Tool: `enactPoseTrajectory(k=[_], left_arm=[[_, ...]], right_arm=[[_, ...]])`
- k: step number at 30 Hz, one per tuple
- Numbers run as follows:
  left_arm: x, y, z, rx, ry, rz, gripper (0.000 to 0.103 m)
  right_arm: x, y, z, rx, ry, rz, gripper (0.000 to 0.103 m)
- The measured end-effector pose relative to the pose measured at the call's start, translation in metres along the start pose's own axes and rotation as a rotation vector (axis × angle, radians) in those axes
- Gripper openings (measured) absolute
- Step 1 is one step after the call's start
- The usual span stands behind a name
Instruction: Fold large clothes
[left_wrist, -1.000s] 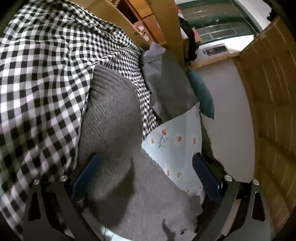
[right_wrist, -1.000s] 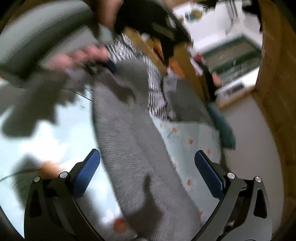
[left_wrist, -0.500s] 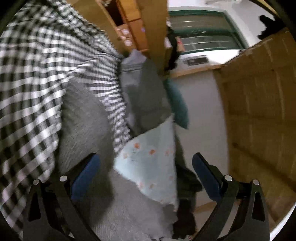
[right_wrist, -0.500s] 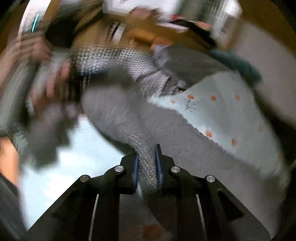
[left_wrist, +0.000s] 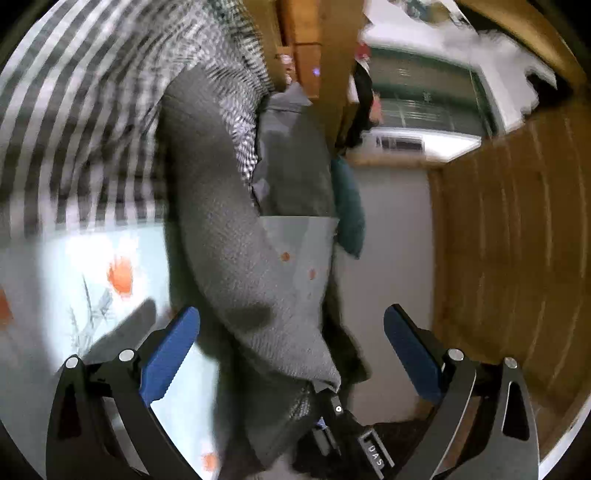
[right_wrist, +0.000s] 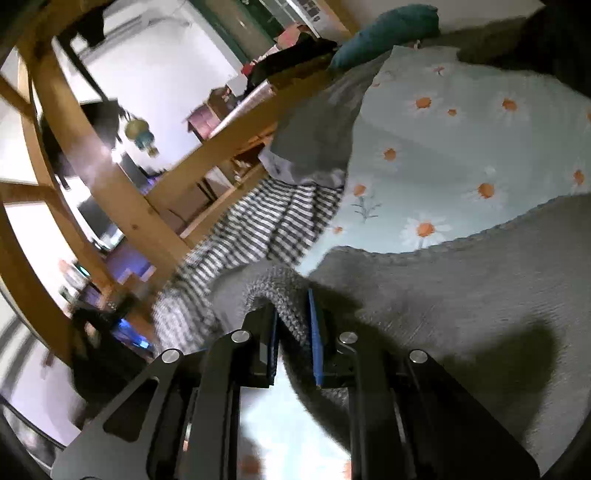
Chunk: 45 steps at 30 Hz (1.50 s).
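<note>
- The right gripper (right_wrist: 293, 332) is clamped on a ribbed edge of the grey knit sweater (right_wrist: 461, 280); the fabric is bunched between its two blue pads (right_wrist: 317, 343), with almost no gap left.
- The same right gripper (left_wrist: 347, 417) shows in the left wrist view at the near edge, gripping the lower end of the sweater (left_wrist: 236, 258).
- The left gripper (left_wrist: 291, 341) is spread wide and holds nothing; the sweater runs between its fingers (left_wrist: 168, 354) without visibly touching either one.
- The sweater lies on a bed under a pale blue sheet with orange daisies (right_wrist: 461, 147). In the right wrist view it spreads across the near right, and the sheet shows beyond it.
- A black-and-white checked cloth (right_wrist: 266, 221) lies to the left of the sweater, touching its far left edge; it is blurred in the left wrist view (left_wrist: 81, 122).
- A plain grey garment (right_wrist: 314, 140) lies farther off, overlapping the far edge of the checked cloth.
- A teal pillow (right_wrist: 384, 29) sits at the far end of the bed.
- Wooden beams (right_wrist: 110, 177) cross the left side of the right wrist view.
</note>
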<state>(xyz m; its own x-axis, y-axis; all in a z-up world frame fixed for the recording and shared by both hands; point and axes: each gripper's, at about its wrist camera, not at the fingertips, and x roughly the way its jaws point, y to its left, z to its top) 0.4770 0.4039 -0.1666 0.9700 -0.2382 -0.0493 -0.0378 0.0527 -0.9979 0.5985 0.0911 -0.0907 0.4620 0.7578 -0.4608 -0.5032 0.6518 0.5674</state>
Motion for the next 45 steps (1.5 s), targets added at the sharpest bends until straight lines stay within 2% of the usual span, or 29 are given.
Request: enactPoseTrajectory(k=[3, 7, 9, 11, 12, 13, 14, 15, 17, 18, 19, 20, 21, 23, 25, 26, 28, 29, 30, 32, 34, 35, 36, 37, 39, 40, 41, 43, 45], left_arm=[[0.024, 0.010, -0.004, -0.093, 0.063, -0.114, 0.098], [0.047, 0.024, 0.021, -0.195, -0.001, -0.183, 0.098], [0.052, 0.028, 0.035, -0.211, 0.009, -0.229, 0.098], [0.053, 0.019, 0.045, -0.160, 0.029, -0.255, 0.097], [0.056, 0.008, 0.049, -0.102, 0.034, -0.239, 0.094], [0.057, -0.009, 0.047, 0.002, 0.047, -0.203, 0.078], [0.059, -0.028, 0.043, 0.122, 0.062, -0.157, 0.056], [0.062, -0.056, 0.032, 0.312, 0.077, -0.075, 0.047], [0.068, -0.089, 0.005, 0.555, 0.105, -0.021, 0.039], [0.074, -0.104, -0.016, 0.684, 0.147, -0.005, 0.037], [0.078, -0.112, -0.031, 0.760, 0.173, 0.009, 0.030], [0.084, -0.117, -0.048, 0.842, 0.202, 0.029, 0.022], [0.093, -0.123, -0.076, 0.956, 0.258, 0.058, 0.020], [0.101, -0.125, -0.113, 1.075, 0.315, 0.083, 0.019], [0.106, -0.123, -0.159, 1.221, 0.368, 0.111, 0.018], [0.104, -0.119, -0.182, 1.295, 0.390, 0.115, 0.018], [0.103, -0.110, -0.228, 1.441, 0.447, 0.121, 0.018], [0.098, -0.101, -0.242, 1.474, 0.462, 0.128, 0.017], [0.099, -0.095, -0.256, 1.518, 0.467, 0.140, 0.017], [0.102, -0.090, -0.268, 1.582, 0.451, 0.156, 0.016], [0.098, -0.090, -0.274, 1.638, 0.430, 0.171, 0.016], [0.097, -0.089, -0.277, 1.662, 0.410, 0.171, 0.016], [0.093, -0.089, -0.283, 1.696, 0.403, 0.167, 0.016], [0.092, -0.088, -0.287, 1.724, 0.400, 0.165, 0.016], [0.099, -0.088, -0.292, 1.792, 0.408, 0.149, 0.016], [0.097, -0.085, -0.299, 1.840, 0.406, 0.136, 0.016], [0.098, -0.084, -0.303, 1.867, 0.399, 0.132, 0.016], [0.092, -0.083, -0.310, 1.899, 0.367, 0.122, 0.017], [0.081, -0.090, -0.311, 1.906, 0.306, 0.096, 0.021]], right_arm=[[-0.015, 0.008, 0.000, -0.019, 0.007, 0.031, 0.015], [-0.048, 0.004, -0.011, 0.001, 0.000, 0.099, 0.015], [-0.059, -0.002, -0.018, -0.017, 0.008, 0.072, 0.015], [-0.063, -0.004, -0.027, -0.084, 0.054, 0.008, 0.015], [-0.062, -0.001, -0.033, -0.138, 0.082, -0.032, 0.015], [-0.060, 0.002, -0.039, -0.200, 0.117, -0.066, 0.015], [-0.059, 0.004, -0.045, -0.236, 0.136, -0.086, 0.016], [-0.063, 0.007, -0.051, -0.285, 0.148, -0.115, 0.018], [-0.081, 0.006, -0.057, -0.321, 0.140, -0.092, 0.019], [-0.092, 0.003, -0.058, -0.311, 0.124, -0.073, 0.029], [-0.106, -0.002, -0.056, -0.294, 0.100, -0.060, 0.040], [-0.131, -0.008, -0.050, -0.264, 0.043, -0.047, 0.072], [-0.155, -0.013, -0.044, -0.239, -0.024, -0.055, 0.097], [-0.198, -0.026, -0.027, -0.172, -0.128, -0.050, 0.098], [-0.223, -0.044, -0.009, -0.062, -0.131, -0.037, 0.098], [-0.227, -0.053, -0.003, -0.010, -0.112, -0.026, 0.099], [-0.229, -0.085, 0.008, 0.178, -0.065, 0.030, 0.099], [-0.224, -0.099, 0.009, 0.251, -0.019, 0.044, 0.099], [-0.212, -0.124, 0.006, 0.384, 0.052, 0.064, 0.099], [-0.197, -0.156, -0.006, 0.531, 0.102, 0.081, 0.098], [-0.183, -0.183, -0.020, 0.679, 0.113, 0.163, 0.098], [-0.175, -0.190, -0.025, 0.728, 0.132, 0.204, 0.094], [-0.170, -0.197, -0.030, 0.778, 0.126, 0.234, 0.081], [-0.166, -0.198, -0.032, 0.788, 0.114, 0.267, 0.078], [-0.162, -0.197, -0.031, 0.783, 0.096, 0.306, 0.051], [-0.163, -0.195, -0.027, 0.764, 0.078, 0.311, 0.045], [-0.164, -0.192, -0.024, 0.738, 0.066, 0.310, 0.025], [-0.173, -0.176, -0.012, 0.651, 0.016, 0.283, 0.022], [-0.185, -0.168, -0.004, 0.592, -0.029, 0.298, 0.019]])
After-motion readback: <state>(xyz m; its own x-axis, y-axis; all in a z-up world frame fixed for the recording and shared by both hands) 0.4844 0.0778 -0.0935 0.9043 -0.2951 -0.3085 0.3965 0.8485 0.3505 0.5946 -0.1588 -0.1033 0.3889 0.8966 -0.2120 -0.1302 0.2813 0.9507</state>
